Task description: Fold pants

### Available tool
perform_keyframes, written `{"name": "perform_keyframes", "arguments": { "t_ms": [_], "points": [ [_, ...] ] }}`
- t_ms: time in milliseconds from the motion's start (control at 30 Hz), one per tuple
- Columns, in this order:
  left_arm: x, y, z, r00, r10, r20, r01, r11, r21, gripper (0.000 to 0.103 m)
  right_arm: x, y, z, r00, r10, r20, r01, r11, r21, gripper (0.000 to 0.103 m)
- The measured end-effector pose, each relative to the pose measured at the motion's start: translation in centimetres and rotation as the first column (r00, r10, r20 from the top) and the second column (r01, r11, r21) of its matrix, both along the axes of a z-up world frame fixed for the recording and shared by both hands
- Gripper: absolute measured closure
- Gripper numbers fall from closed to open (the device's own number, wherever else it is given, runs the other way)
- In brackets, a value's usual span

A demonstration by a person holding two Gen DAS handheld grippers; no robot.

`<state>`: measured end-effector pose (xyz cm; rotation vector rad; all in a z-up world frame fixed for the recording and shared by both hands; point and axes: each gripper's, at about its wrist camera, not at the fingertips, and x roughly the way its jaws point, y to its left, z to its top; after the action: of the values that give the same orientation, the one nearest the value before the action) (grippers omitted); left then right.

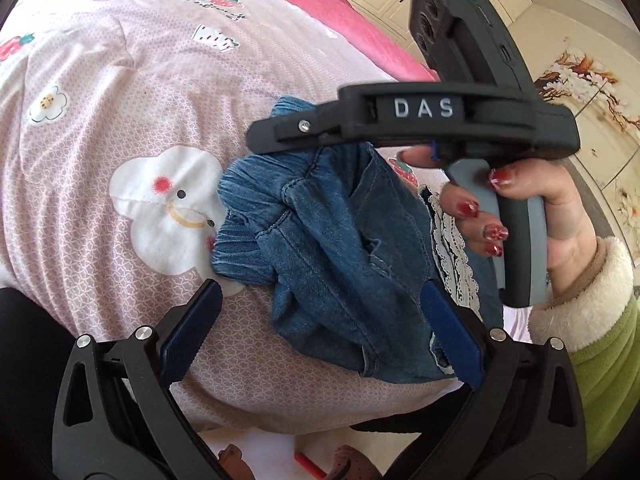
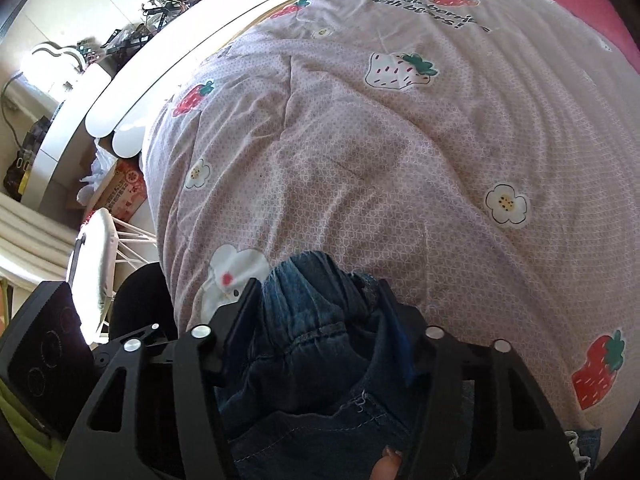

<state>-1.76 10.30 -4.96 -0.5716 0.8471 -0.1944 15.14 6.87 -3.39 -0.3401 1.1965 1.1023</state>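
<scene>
Small blue denim pants (image 1: 332, 248) lie crumpled on a pink bedspread (image 1: 120, 120), with white lace trim (image 1: 452, 248) along one side. My left gripper (image 1: 320, 286) hangs open just above the near part of the heap, one finger on each side and nothing pinched. A hand with red nails holds my right gripper (image 1: 260, 140), which comes down onto the gathered waistband at the far end. In the right wrist view the bunched denim (image 2: 312, 320) fills the gap of my right gripper (image 2: 318, 290), and both pads press against it.
The strawberry-print bedspread (image 2: 400, 140) stretches far beyond the pants. A pink blanket (image 1: 340, 12) lies along the far edge. Beside the bed stand a white chair (image 2: 100, 240), a cardboard box (image 2: 124, 188) and a cluttered desk (image 2: 132, 40). Slippers (image 1: 352, 464) rest on the floor below.
</scene>
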Motion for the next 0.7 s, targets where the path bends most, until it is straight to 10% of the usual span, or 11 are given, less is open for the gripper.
{"name": "perform_keyframes", "arguments": {
  "t_ms": [467,700],
  "points": [
    [1.7,1.1,-0.3,1.0,-0.011,0.011,0.012,0.99,-0.14,0.01,-1.3,-6.1,4.9,1.0,-0.004,0.0,0.004,0.976,0.218,0.066],
    [2.3,1.5,0.5,0.999,0.01,0.044,-0.003,0.988,-0.155,0.04,-1.2,-7.3,6.2,0.999,-0.044,0.019,0.038,0.969,0.245,0.066]
  ]
}}
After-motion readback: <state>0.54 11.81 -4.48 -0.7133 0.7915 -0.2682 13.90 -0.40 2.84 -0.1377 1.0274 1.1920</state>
